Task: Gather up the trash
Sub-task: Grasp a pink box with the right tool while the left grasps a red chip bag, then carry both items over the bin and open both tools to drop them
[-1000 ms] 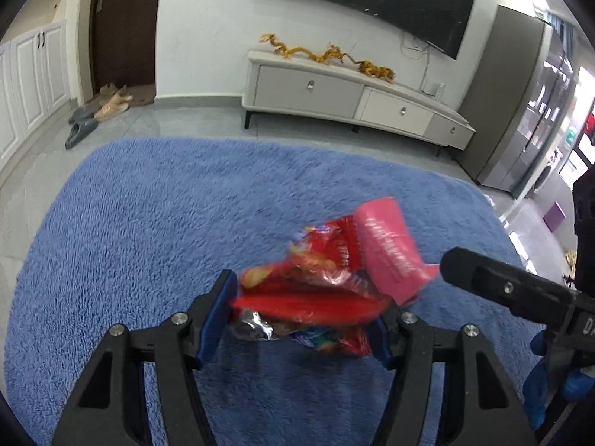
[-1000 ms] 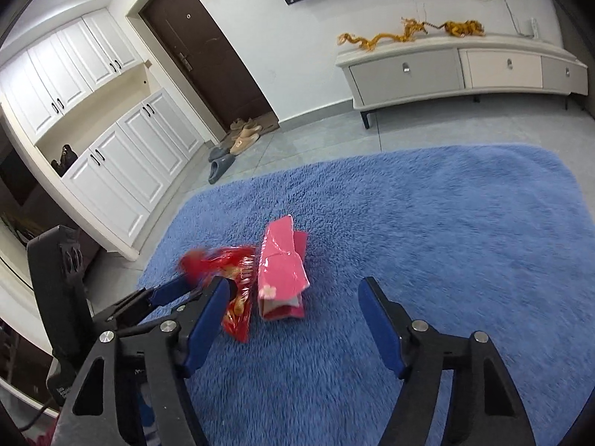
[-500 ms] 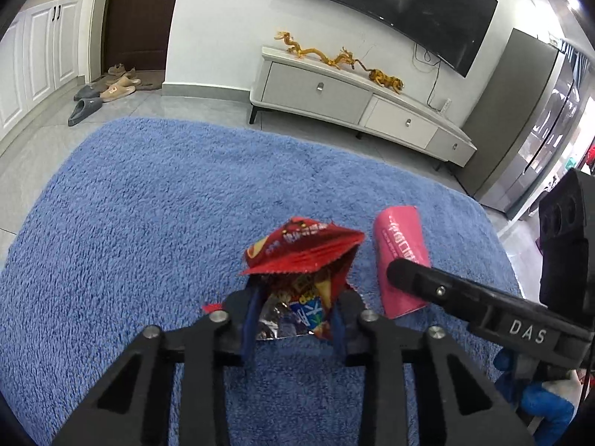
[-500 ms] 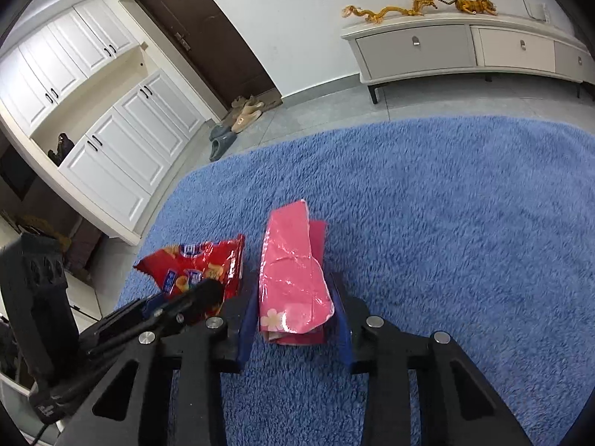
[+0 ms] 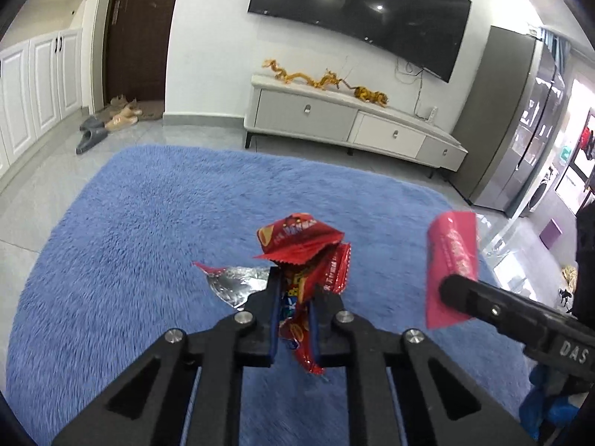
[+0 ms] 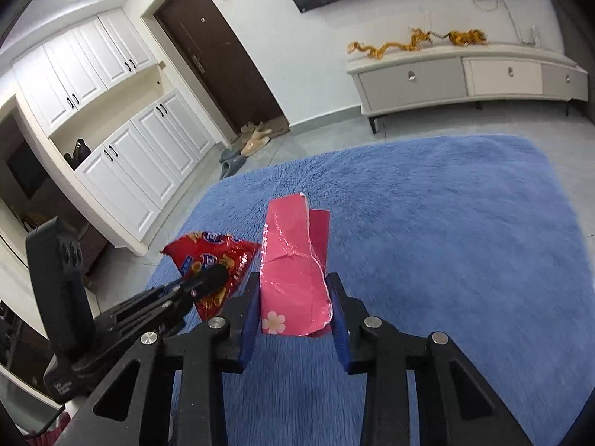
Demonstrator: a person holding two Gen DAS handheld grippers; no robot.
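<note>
My left gripper is shut on a crumpled red snack wrapper, whose silver inside shows at the left, and holds it above the blue rug. My right gripper is shut on a flat pink packet with a small flower print, also held off the rug. The two grippers are side by side. The pink packet shows at the right of the left wrist view. The red wrapper shows at the left of the right wrist view.
The shaggy blue rug lies on a grey tiled floor. A low white TV cabinet stands at the far wall, slippers lie by the dark door, white cupboards line the left, and a grey fridge stands at the right.
Both grippers have shut, the left on the red wrapper and the right on the pink packet. Both have risen from the rug with their pieces.
</note>
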